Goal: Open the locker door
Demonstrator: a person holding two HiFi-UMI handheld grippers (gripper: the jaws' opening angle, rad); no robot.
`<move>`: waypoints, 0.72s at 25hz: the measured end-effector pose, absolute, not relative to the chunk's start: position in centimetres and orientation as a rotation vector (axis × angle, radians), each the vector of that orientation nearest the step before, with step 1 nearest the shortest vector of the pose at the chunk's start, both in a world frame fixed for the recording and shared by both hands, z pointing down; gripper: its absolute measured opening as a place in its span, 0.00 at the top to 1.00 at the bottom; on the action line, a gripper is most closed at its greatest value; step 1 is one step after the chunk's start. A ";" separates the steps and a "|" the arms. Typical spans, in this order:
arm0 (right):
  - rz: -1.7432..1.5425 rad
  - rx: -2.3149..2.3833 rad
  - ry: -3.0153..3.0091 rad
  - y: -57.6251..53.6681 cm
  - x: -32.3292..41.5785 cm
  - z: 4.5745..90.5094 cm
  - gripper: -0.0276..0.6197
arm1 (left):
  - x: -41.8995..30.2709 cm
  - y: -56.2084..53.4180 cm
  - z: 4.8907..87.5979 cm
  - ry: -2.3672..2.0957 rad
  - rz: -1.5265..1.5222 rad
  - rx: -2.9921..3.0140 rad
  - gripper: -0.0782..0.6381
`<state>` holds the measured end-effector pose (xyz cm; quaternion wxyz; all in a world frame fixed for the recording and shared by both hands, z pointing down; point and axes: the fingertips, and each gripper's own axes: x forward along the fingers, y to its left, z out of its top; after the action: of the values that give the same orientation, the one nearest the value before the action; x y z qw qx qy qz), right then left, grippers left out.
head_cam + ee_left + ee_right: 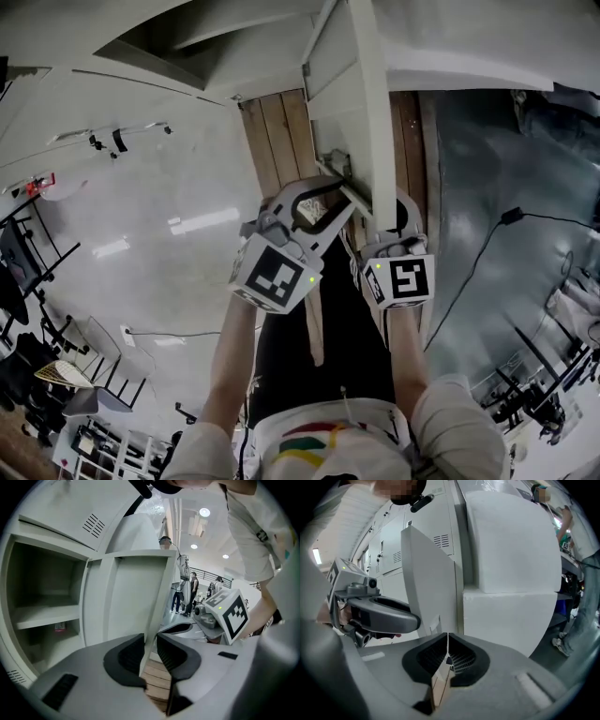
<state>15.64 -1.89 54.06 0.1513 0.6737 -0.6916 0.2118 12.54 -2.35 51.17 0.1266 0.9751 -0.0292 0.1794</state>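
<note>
Head cam looks steeply down over the left tool [330,192], the right tool [398,214] and the edge of the locker door [375,112]. Each tool cam rides right behind its own jaws, super close to that door, and catches the other tool off to one side.

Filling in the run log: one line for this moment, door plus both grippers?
locker door: open | left gripper: clamped on door's edge | right gripper: shut, beside door

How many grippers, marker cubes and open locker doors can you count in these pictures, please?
Grippers: 2 (left gripper, right gripper)
Marker cubes: 2 (left marker cube, right marker cube)
Open locker doors: 1 (locker door)
Total: 5
</note>
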 end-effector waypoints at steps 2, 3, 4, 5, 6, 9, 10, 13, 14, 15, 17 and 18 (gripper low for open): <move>0.595 1.926 -1.973 -1.0 16.0 54.1 0.94 | 13.6 -2.0 51.1 -0.069 0.529 2.847 0.77; 0.594 1.925 -1.971 -0.6 16.2 54.1 0.94 | 14.1 -1.8 51.1 -0.063 0.530 2.852 0.77; 0.597 1.931 -1.966 -0.2 16.4 54.1 0.94 | 14.6 -1.7 51.1 -0.056 0.531 2.859 0.77; 0.600 1.941 -1.961 0.2 16.7 54.2 0.94 | 15.0 -1.5 51.1 -0.048 0.530 2.866 0.77; 0.598 1.951 -1.957 0.5 17.0 54.1 0.94 | 15.4 -1.4 51.1 -0.041 0.529 2.873 0.78; 0.582 1.975 -1.956 1.0 17.8 53.8 0.94 | 16.5 -1.4 51.1 -0.033 0.537 2.897 0.78; 0.581 1.981 -1.954 1.3 18.1 53.8 0.94 | 16.8 -1.4 51.2 -0.033 0.540 2.901 0.78; 0.586 1.985 -1.949 2.3 18.6 53.7 0.94 | 17.9 -1.1 51.1 -0.015 0.533 2.900 0.78; 0.588 1.986 -1.945 2.7 18.7 53.7 0.94 | 18.3 -1.0 51.1 -0.005 0.534 2.903 0.78; 0.589 1.988 -1.940 3.0 18.8 53.7 0.94 | 18.6 -0.9 51.0 0.003 0.535 2.909 0.78; 0.588 1.995 -1.933 3.6 18.9 53.7 0.94 | 19.3 -0.9 50.9 0.016 0.529 2.923 0.79; 0.585 1.999 -1.932 3.8 18.9 53.7 0.94 | 19.6 -0.9 50.9 0.019 0.523 2.929 0.79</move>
<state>18.86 3.81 53.66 0.1497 0.6957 -0.6725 0.2034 19.60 -0.90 50.88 0.0831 0.9810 0.0062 0.1751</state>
